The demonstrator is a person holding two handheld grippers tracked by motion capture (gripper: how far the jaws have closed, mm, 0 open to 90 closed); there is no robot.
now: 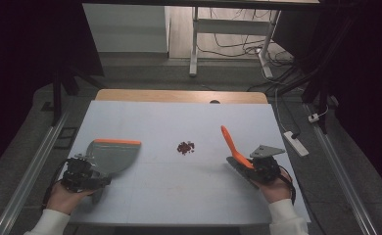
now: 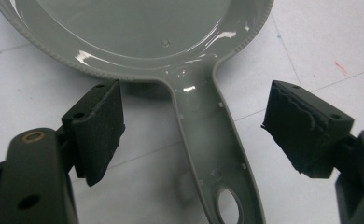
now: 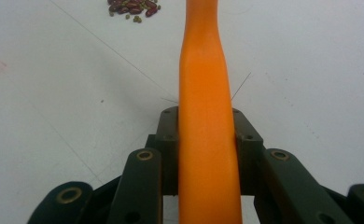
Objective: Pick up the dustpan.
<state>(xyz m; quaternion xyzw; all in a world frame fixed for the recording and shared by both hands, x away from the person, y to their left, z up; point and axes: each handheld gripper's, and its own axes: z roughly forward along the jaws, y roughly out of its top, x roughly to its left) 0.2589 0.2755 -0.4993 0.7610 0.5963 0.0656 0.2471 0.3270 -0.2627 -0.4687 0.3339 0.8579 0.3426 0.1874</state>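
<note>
A grey dustpan (image 1: 113, 154) with an orange lip lies flat on the pale table (image 1: 179, 196) at the left. My left gripper (image 1: 88, 176) sits low over its handle. In the left gripper view the handle (image 2: 213, 140) runs between the jaws of the left gripper (image 2: 194, 100), which stand open with a gap on both sides. At the right, my right gripper (image 1: 257, 169) is shut on an orange brush handle (image 1: 233, 144) that points up and away. The right gripper (image 3: 204, 121) pinches that handle (image 3: 203, 93) on both sides. A small pile of dark red beans (image 1: 185, 147) (image 3: 132, 6) lies mid-table.
The table's far side ends in a wooden strip (image 1: 179, 95). A white power strip (image 1: 297, 143) lies on the floor off the right edge, with cables behind it. Metal rails run along the floor on both sides.
</note>
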